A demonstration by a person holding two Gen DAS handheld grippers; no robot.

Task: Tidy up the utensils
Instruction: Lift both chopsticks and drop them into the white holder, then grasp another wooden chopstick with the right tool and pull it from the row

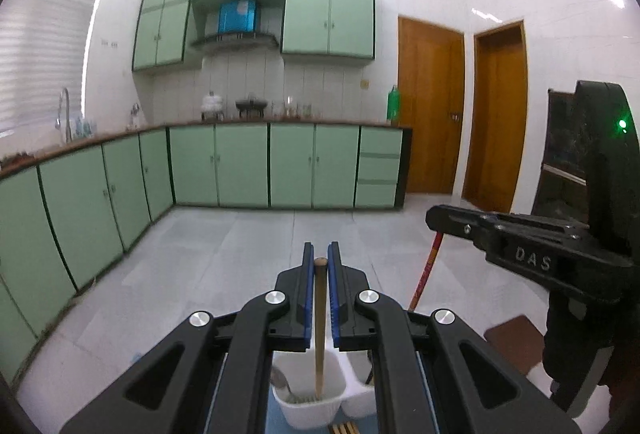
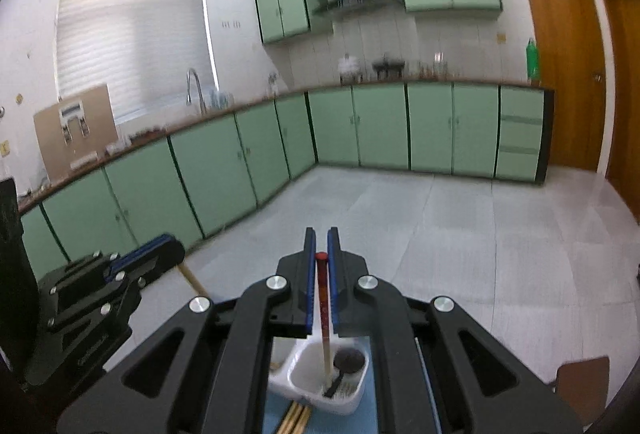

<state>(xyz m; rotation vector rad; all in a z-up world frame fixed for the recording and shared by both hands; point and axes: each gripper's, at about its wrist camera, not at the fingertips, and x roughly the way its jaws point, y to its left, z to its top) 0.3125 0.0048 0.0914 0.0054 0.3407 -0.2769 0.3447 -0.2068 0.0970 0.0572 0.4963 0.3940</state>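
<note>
While both grippers hang over white caddy [image 1: 310, 400], left gripper [image 1: 321, 266] jaws clench wooden chopstick [image 1: 319, 330], right gripper [image 2: 321, 254] jaws clench red chopstick [image 2: 324, 310]; lower ends inside caddy compartments.

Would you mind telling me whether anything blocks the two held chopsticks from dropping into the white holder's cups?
Nothing visible does. The left gripper holds the wooden chopstick with its tip already in a cup of the white holder. The right gripper holds the red chopstick in a cup beside a dark spoon, which leaves room.
</note>
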